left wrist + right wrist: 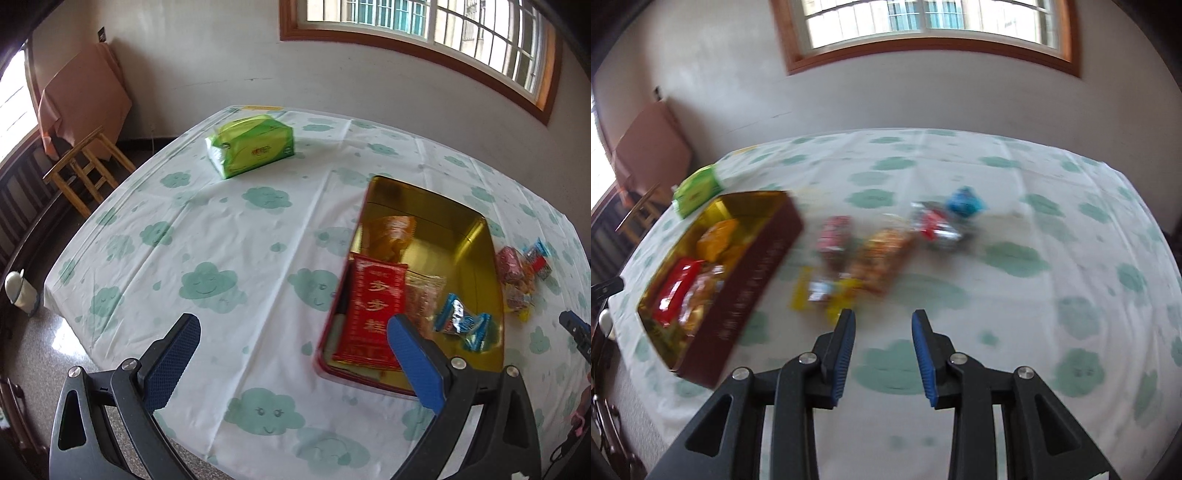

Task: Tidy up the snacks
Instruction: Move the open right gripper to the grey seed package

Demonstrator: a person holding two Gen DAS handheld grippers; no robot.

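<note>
- 2 grippers in our views: left gripper spread wide, nothing between its pads, hanging over the tablecloth beside the tin.
- Right gripper partly parted, nothing in it, above bare cloth near the loose snacks.
- Red tin, gold inside, holds a red packet, an orange pack, a blue-and-white wrapper.
- We count about 5 loose snacks just right of the tin; blurred.
- Green tissue pack sits well apart at the far side.
</note>
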